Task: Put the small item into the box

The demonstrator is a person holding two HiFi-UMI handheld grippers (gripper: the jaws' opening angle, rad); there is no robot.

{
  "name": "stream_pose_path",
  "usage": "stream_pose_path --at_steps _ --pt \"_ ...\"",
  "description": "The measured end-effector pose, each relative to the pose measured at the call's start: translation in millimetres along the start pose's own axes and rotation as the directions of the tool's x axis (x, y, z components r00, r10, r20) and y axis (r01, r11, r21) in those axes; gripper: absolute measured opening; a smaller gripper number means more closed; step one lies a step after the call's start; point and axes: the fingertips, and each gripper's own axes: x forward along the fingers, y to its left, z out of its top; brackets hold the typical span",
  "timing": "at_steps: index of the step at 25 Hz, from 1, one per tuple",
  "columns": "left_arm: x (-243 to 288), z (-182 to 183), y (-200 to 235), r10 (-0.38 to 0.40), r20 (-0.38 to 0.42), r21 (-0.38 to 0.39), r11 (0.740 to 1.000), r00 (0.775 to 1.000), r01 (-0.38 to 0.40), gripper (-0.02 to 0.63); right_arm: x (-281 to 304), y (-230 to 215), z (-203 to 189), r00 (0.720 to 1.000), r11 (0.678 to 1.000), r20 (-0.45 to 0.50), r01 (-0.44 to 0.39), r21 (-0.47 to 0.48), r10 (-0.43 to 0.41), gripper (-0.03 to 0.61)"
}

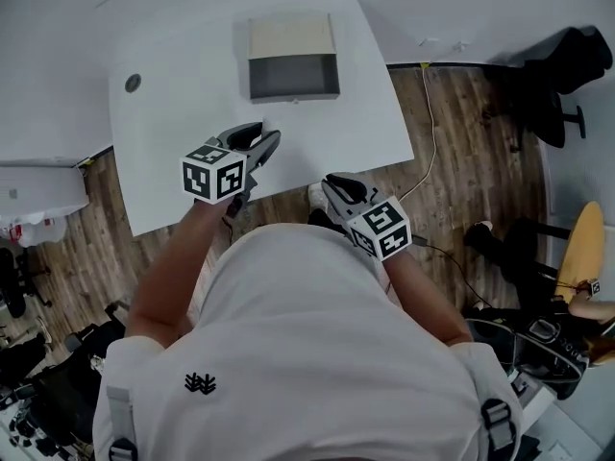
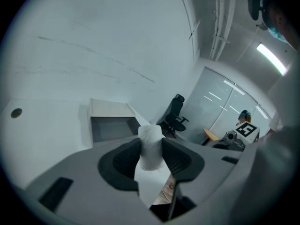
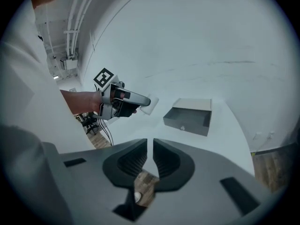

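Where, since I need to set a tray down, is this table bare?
Bare: between cable hole and box; right of the box to the table edge. Crowded: the near edge, by left gripper and right gripper.

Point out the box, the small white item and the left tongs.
box (image 1: 293, 77), head view, its bare grey inside.
small white item (image 2: 151, 149), left gripper view, its middle, between the pads.
left tongs (image 1: 269, 134), head view, midway between the tips.

Table (image 1: 163, 176) white. Box (image 1: 293, 60) grey inside, beige top. Item (image 2: 151, 146) white. Left gripper (image 1: 268, 141) grey-black, cube (image 1: 213, 173) black-white squares. Floor (image 1: 461, 133) brown wood planks.
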Motion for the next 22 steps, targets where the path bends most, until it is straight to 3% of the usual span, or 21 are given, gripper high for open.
stream_pose_path --at_steps 12,22 --pt "118.7 40.5 41.8 0.114 -0.138 0.068 0.992 0.984 -0.105 0.156 -15.9 -102.4 9.5 0.999 0.998 0.013 -0.04 0.044 0.039 0.04" --pt "187.9 22.9 80.1 0.2 -0.336 0.133 0.978 0.92 -0.163 0.156 -23.8 -151.3 8.6 0.999 0.994 0.025 -0.035 0.108 0.032 0.04"
